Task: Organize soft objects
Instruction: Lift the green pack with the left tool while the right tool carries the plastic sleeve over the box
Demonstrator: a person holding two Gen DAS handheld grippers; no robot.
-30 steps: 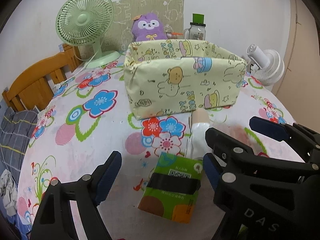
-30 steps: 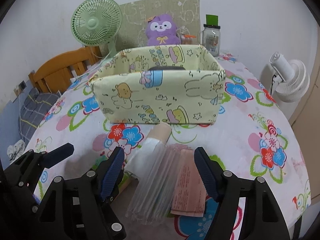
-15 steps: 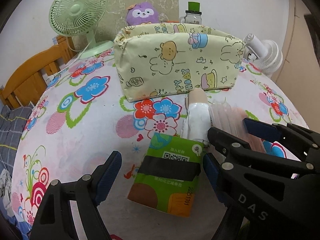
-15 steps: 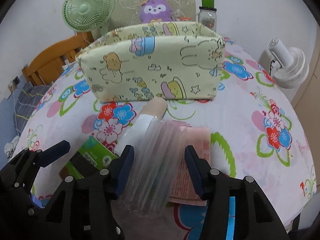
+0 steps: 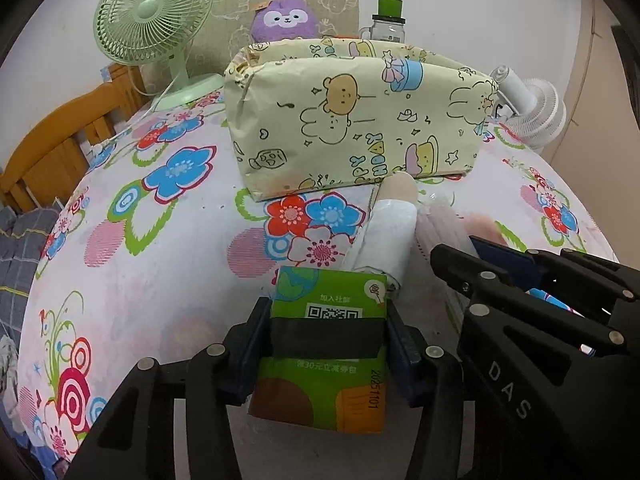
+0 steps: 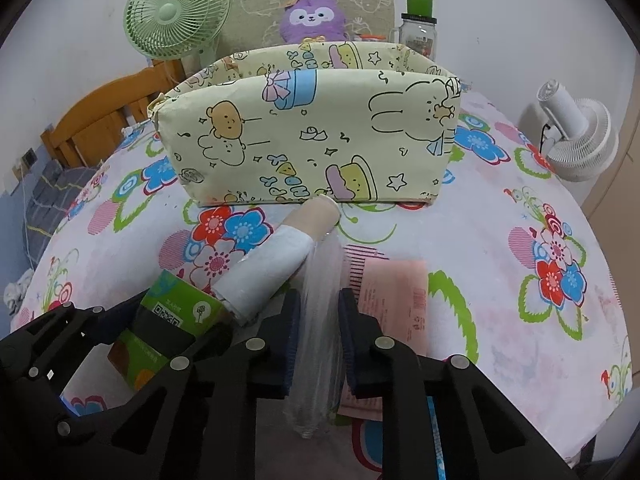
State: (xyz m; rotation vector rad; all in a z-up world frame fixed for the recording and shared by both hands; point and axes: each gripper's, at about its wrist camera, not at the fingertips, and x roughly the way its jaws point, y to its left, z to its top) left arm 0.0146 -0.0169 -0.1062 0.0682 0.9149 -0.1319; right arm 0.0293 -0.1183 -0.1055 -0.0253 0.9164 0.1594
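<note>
Two grips, green tissue pack (image 5: 326, 344) dated "2025 1101", "DAS"-marked right gripper (image 6: 318, 338)

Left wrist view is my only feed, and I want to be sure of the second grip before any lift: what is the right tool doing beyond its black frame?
Observer: The right tool has just been closing its jaws, and its pads pinch the clear plastic sleeve between them.
Operator: Is anything else caught in there?
Observer: No. The pink packet lies flat on the tablecloth, outside the pads, next to the sleeve.
</note>
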